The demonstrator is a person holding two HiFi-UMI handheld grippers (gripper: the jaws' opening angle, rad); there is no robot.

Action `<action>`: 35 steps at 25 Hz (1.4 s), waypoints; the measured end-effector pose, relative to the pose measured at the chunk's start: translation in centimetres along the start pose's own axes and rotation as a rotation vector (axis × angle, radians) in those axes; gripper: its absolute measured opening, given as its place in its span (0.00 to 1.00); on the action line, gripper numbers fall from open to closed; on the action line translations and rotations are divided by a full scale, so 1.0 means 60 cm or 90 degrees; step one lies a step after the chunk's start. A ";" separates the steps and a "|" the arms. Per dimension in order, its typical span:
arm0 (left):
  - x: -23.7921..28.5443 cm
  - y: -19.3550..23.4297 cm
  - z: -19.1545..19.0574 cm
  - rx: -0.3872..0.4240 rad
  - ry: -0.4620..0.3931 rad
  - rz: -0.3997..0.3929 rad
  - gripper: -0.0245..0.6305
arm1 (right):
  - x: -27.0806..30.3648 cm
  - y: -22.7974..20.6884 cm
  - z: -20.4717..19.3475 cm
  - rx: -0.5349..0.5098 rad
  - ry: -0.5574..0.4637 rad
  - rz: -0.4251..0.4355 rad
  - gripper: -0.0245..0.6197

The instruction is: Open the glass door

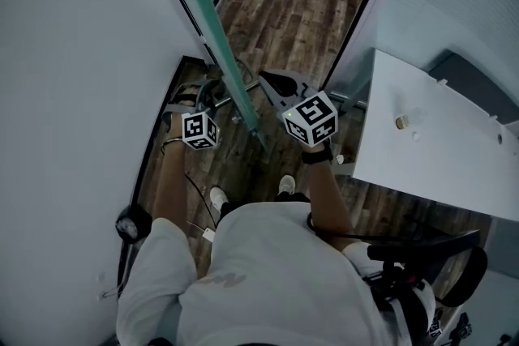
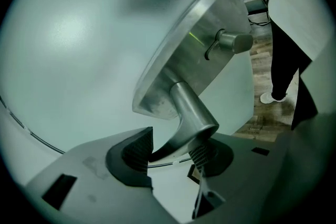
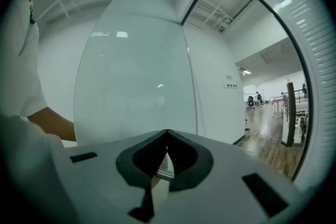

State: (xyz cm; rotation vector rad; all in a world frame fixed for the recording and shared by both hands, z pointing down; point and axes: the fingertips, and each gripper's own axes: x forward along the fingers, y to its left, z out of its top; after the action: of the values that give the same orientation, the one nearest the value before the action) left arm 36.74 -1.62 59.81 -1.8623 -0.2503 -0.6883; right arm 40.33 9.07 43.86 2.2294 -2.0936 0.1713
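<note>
From the head view the glass door shows edge-on as a teal strip that runs away from me, standing ajar. My left gripper is on the door's left side. In the left gripper view its jaws are shut on the end of the metal lever handle, which springs from a steel plate with a thumb turn. My right gripper is on the door's right side, close to the glass edge. Its jaws are shut with nothing between them, facing the frosted pane.
A white wall closes in on the left. A white table with a small object stands at the right, an office chair behind it. Wooden floor runs through the doorway into a corridor.
</note>
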 end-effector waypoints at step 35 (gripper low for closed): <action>-0.487 -0.039 -0.559 -0.625 0.113 0.300 0.46 | 0.384 0.481 -0.172 -0.440 0.363 0.373 0.21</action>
State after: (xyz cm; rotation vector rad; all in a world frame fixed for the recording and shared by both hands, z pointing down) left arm 0.53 -26.81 53.46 -2.6116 0.7564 -0.6849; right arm 12.68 -14.22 56.62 1.0091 -1.9796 0.0798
